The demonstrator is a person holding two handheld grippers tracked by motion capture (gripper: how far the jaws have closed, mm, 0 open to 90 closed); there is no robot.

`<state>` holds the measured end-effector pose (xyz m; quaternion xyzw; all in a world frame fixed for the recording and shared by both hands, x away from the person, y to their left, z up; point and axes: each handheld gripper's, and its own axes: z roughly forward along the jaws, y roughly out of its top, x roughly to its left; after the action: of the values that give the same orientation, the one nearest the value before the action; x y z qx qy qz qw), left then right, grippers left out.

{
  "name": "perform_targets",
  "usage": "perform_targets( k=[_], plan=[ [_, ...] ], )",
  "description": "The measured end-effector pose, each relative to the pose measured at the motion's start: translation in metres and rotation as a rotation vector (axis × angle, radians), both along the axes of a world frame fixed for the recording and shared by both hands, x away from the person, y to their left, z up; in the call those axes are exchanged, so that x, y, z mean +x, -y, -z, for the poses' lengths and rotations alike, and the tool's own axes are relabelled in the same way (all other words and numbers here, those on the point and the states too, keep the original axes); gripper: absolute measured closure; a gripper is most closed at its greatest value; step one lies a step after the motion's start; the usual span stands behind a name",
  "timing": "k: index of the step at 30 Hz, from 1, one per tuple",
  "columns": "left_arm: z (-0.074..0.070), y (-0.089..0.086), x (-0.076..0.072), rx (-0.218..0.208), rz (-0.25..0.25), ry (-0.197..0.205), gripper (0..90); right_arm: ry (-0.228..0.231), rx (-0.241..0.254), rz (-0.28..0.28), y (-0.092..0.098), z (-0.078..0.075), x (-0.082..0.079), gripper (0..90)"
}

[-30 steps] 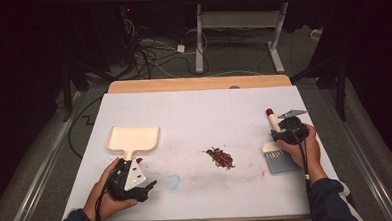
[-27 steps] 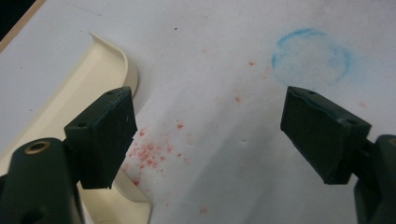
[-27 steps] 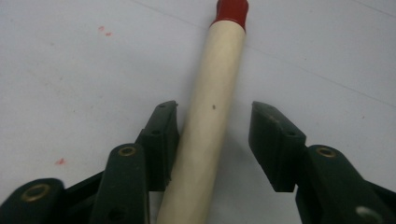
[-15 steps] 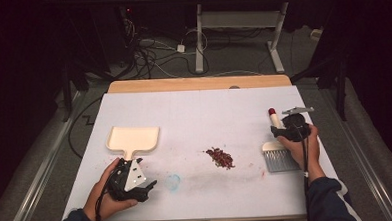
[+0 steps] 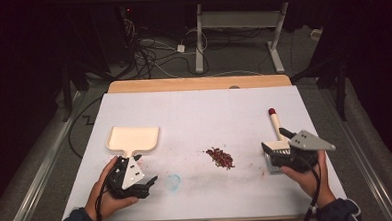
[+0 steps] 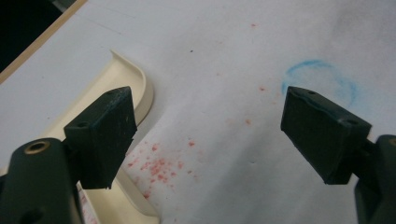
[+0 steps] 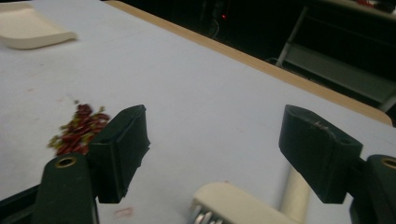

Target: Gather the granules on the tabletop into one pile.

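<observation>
From above, the right claw (image 5: 286, 154) hovers over the brush (image 5: 275, 142), the crumbs (image 5: 220, 157) mid-tabletop (image 5: 199, 110), the dustpan (image 5: 133, 140) by the left claw (image 5: 137, 180). The left gripper view shows that claw released beside the dustpan; its handle is cut off. The right gripper view shows jaws just opened, empty; a hasty grab could skid the half-hidden brush.

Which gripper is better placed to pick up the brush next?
Right. The right gripper is open directly over the brush, whose head shows just below its jaws. The left gripper is across the table, beside the dustpan.
</observation>
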<state>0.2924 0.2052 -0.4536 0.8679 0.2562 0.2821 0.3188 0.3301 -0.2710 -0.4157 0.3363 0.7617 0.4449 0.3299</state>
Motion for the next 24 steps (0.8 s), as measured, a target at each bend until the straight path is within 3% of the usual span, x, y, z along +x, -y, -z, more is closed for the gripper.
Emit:
perform_targets(
  k=[3,8,16,24],
  plan=[
    [0.0,0.001,-0.001,-0.009,-0.023,0.005,17.1,0.018,-0.015,-0.049,-0.006,0.007,-0.021,20.4],
    [0.0,0.004,-0.004,-0.004,-0.024,0.025,17.1,0.018,-0.076,-0.055,-0.012,0.018,-0.036,19.3],
    [0.001,0.002,-0.003,-0.01,-0.03,0.023,17.1,0.017,-0.057,-0.045,-0.014,0.016,-0.037,19.3],
    [0.001,0.004,-0.002,-0.007,-0.023,0.017,17.1,0.025,-0.074,-0.039,-0.014,0.018,-0.037,19.7]
  ],
)
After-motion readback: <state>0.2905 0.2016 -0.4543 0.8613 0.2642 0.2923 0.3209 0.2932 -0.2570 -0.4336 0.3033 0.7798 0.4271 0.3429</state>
